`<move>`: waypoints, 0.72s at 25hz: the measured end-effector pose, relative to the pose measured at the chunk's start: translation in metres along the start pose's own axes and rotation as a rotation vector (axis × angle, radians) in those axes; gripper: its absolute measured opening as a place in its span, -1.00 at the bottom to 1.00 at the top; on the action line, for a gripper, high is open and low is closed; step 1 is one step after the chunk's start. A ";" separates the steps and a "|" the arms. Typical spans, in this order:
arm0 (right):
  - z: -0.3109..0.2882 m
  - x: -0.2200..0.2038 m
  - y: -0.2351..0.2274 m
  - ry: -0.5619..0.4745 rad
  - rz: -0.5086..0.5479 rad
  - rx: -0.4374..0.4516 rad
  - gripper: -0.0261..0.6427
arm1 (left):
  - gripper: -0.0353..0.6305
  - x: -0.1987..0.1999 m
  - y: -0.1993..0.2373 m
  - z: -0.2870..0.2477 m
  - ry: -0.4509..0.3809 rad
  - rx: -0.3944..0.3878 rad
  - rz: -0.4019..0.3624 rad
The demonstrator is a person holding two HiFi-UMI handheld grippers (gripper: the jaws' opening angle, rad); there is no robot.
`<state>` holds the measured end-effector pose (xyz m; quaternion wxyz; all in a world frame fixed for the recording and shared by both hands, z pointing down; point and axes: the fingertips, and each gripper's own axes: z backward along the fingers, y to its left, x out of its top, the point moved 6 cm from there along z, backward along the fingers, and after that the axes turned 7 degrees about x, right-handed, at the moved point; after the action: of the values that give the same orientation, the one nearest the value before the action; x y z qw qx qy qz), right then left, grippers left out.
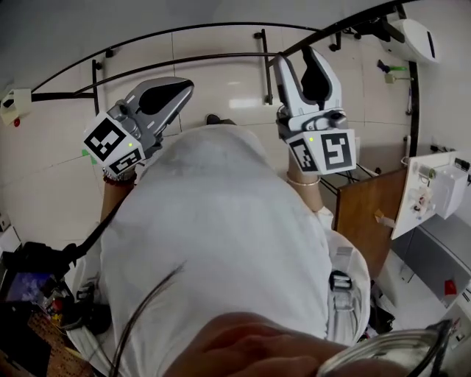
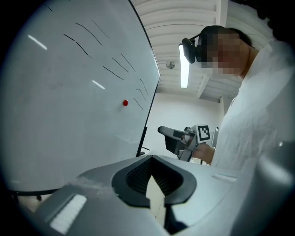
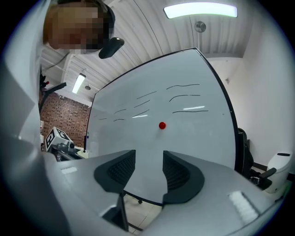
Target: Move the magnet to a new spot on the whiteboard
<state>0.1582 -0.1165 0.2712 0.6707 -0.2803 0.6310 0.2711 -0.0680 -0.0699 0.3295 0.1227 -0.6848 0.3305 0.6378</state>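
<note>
Magnet (image 3: 162, 125), small, round and red, is seen stuck to the whiteboard (image 3: 198, 138), near the middle of the board and just below a scatter of short black pen strokes (image 3: 184, 97). It is touched by neither gripper.

The right gripper (image 3: 148, 159) is pointed at the board with its jaws released. A clear gap is left between the two ribbed dark pads, and only the board's pale surface is seen through it. The magnet is framed just above that gap.

The left gripper (image 2: 152, 159) is held at an angle to the board, with its jaws clenched tip to tip on nothing. A wedge of pale floor is seen behind the pads. In the left gripper view the magnet (image 2: 125, 103) is placed toward the board's black right edge.

The whiteboard is large, black-framed and glossy, and reflections of the lights are carried on it. A small dark caster (image 3: 139, 201) is seen below its lower edge.

The room is roofed by a ribbed white ceiling (image 3: 138, 27) lit by a long strip light (image 3: 200, 10). A red brick wall (image 3: 64, 117) is seen to the left of the board, and a plain white wall to the right. The floor (image 1: 221, 81) is laid with large pale tiles. In the head view both grippers are raised in front of a white garment (image 1: 221, 243).
</note>
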 end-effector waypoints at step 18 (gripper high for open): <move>-0.011 0.001 0.143 0.046 -0.029 0.106 -0.38 | -0.89 -0.049 -0.036 0.132 -0.011 0.048 0.022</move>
<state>0.0482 -0.0243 0.2646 0.6739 -0.2596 0.6554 0.2212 -0.1493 0.0498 0.3460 0.1340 -0.6744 0.3525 0.6348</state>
